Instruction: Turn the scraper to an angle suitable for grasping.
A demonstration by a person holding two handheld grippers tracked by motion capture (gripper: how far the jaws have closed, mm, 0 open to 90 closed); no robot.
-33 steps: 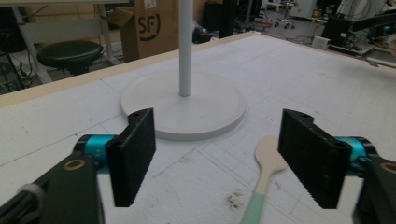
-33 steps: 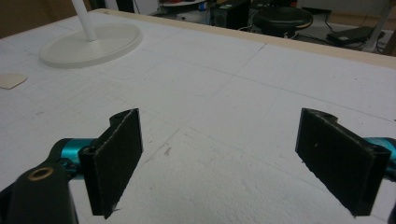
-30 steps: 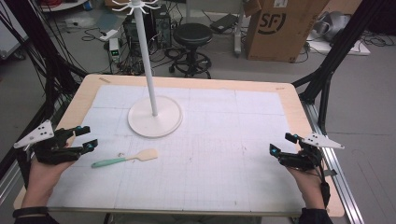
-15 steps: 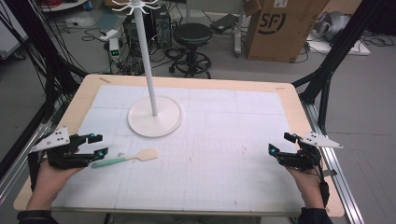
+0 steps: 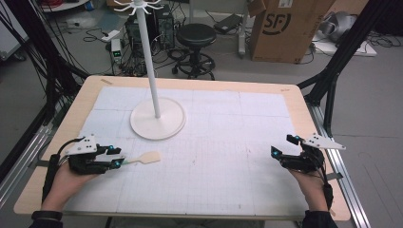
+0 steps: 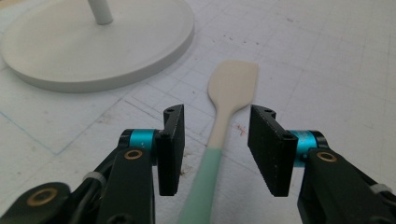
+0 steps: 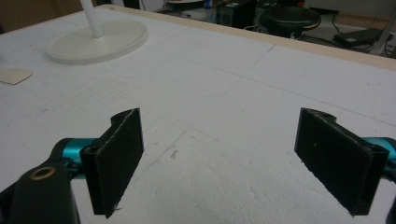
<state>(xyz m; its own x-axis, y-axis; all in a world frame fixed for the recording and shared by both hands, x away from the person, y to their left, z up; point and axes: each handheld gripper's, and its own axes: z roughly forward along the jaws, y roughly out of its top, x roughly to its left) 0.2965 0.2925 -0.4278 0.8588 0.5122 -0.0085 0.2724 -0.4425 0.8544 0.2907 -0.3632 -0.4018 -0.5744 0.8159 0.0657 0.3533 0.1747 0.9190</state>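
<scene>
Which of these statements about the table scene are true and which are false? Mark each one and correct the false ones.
1. The left gripper has its fingers on either side of the spatula handle. True.
2. The left gripper is shut on the spatula. False: its fingers are open, with gaps beside the handle.
3. The right gripper is open over bare mat. True.
4. The spatula rests on the white stand base. False: it lies on the mat beside it.

1. One spatula (image 5: 140,158), lying at the near left of the table (image 5: 294,102).
2. One white stand (image 5: 157,118), far left on the table.
3. Two grippers: left gripper (image 5: 115,157), right gripper (image 5: 281,146).
4. One stool (image 5: 196,35) and one cardboard box (image 5: 290,28), far beyond the table.
</scene>
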